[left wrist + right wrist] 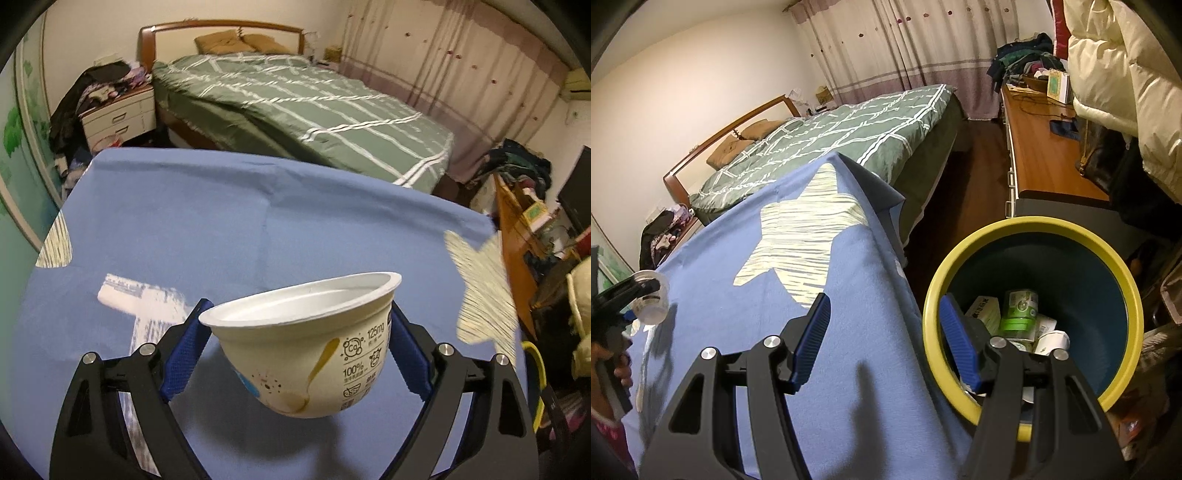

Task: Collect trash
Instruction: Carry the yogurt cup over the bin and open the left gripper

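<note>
Holding an empty yogurt cup [310, 347] between its blue pads, the left hand-held gripper [299, 350] has it lifted clear of the blue cloth on the table [184, 221], tilted with its rim toward the far edge; the pads sit against both sides of the cup, so the grip looks made, though no earlier view shows how firm it is. In the right wrist view the same cup [652, 297] hangs over the table's left part, well apart from the bin. By my reading the pick-up step is done and the carry is next: the cup must travel across the table, past the pale star print [809, 225], and over the right edge to the yellow-rimmed trash bin [1123, 273] standing on the floor just beside that edge. The right hand-held gripper [882, 339] is empty, jaws apart, straddling that edge with one finger over the bin's rim, so it may crowd the drop. Otherwise the cloth between lies bare and open.
</note>
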Demonstrator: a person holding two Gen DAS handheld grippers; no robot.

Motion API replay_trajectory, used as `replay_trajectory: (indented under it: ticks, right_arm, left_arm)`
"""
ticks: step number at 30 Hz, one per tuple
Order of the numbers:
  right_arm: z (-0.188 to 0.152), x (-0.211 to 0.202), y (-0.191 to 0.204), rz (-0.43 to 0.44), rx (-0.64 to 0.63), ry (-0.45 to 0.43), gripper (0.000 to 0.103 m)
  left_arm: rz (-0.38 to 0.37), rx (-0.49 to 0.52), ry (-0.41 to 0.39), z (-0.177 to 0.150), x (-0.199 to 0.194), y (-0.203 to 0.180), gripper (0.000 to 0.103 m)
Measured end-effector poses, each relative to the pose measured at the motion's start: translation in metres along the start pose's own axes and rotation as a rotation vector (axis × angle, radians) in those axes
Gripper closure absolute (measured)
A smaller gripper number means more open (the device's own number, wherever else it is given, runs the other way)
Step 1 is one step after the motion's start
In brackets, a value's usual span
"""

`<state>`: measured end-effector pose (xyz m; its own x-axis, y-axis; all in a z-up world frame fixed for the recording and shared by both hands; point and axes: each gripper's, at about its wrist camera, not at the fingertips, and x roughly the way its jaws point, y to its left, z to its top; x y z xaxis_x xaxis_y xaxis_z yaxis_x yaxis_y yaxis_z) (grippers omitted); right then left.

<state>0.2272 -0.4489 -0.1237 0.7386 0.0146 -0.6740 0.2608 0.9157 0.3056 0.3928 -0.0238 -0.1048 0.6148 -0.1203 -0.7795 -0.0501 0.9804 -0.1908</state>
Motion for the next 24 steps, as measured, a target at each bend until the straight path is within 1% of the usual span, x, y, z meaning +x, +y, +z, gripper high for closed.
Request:
replay_trajectory:
  ticks: [3, 7, 8, 12, 15, 19, 24]
  right_arm:
    - [0.0, -0.001, -0.001, -0.002, 0.003, -0.002, 0.044]
    - [-0.004, -0.011, 0.0, -0.038, -0.044, -0.022, 0.044]
    - [-0.007, -0.018, -0.002, -0.052, -0.056, -0.032, 0.044]
    - [-0.013, -0.036, -0.018, -0.065, -0.054, -0.038, 0.044]
    - [-0.018, -0.053, -0.034, -0.088, -0.053, -0.049, 0.044]
    - [-0.021, -0.077, -0.06, -0.128, -0.047, -0.074, 0.044]
    - [-0.026, -0.102, -0.092, -0.176, -0.022, -0.104, 0.044]
  left_arm:
    - [-0.021, 0.041, -0.032, -0.012, -0.023, -0.015, 0.015]
    - [-0.073, 0.091, -0.048, -0.03, -0.05, -0.039, 0.015]
    - [-0.087, 0.11, -0.05, -0.036, -0.056, -0.047, 0.015]
    - [-0.128, 0.187, -0.068, -0.056, -0.077, -0.082, 0.015]
    - [-0.171, 0.238, -0.074, -0.07, -0.089, -0.114, 0.015]
    - [-0.242, 0.309, -0.058, -0.091, -0.101, -0.167, 0.015]
    - [-0.309, 0.384, -0.031, -0.12, -0.106, -0.23, 0.015]
